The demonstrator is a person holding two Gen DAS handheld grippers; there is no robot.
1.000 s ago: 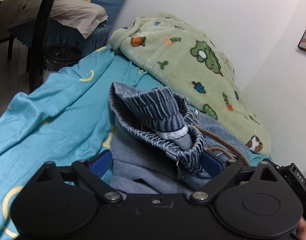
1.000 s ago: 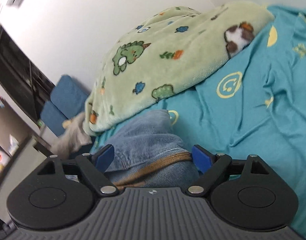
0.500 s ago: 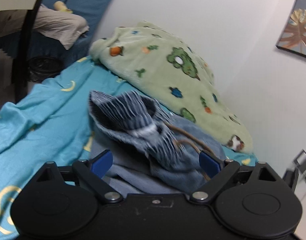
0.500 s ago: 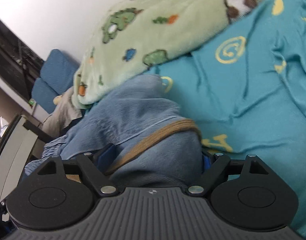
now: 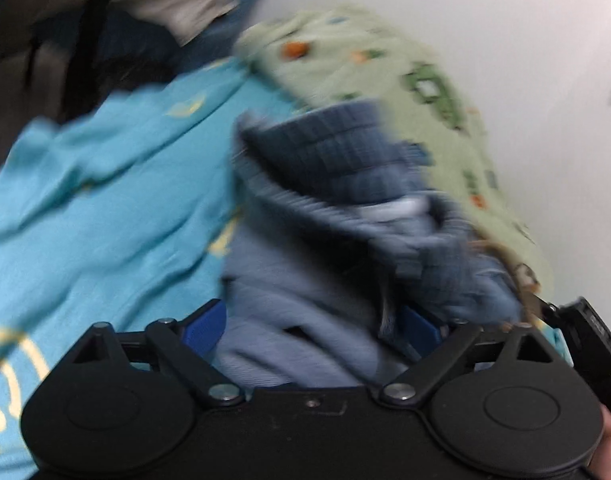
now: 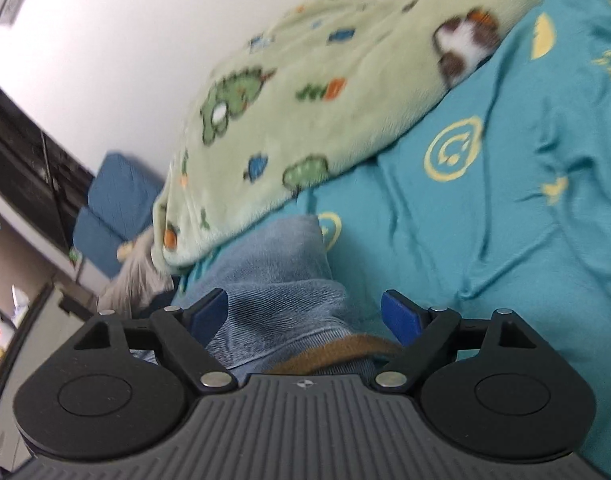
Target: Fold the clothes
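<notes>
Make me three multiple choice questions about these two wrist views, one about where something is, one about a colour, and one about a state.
1. Where does the green cartoon-print blanket lie?
A. bunched on the bedsheet along the white wall
B. folded on the blue sofa
C. between the right gripper's fingers

2. What colour is the bedsheet?
A. white
B. teal with yellow prints
C. plain grey

3. How do the right gripper jaws stand?
A. pinched shut on nothing
B. clamped on the blanket
C. wide apart, with the denim garment between them

Answers:
A, its folds pile up where the sheet meets the wall.
B, yellow circles and shapes show on teal cloth in the right wrist view.
C, sheet shows between the right-side blue pad and the denim, so that side does not press.
</notes>
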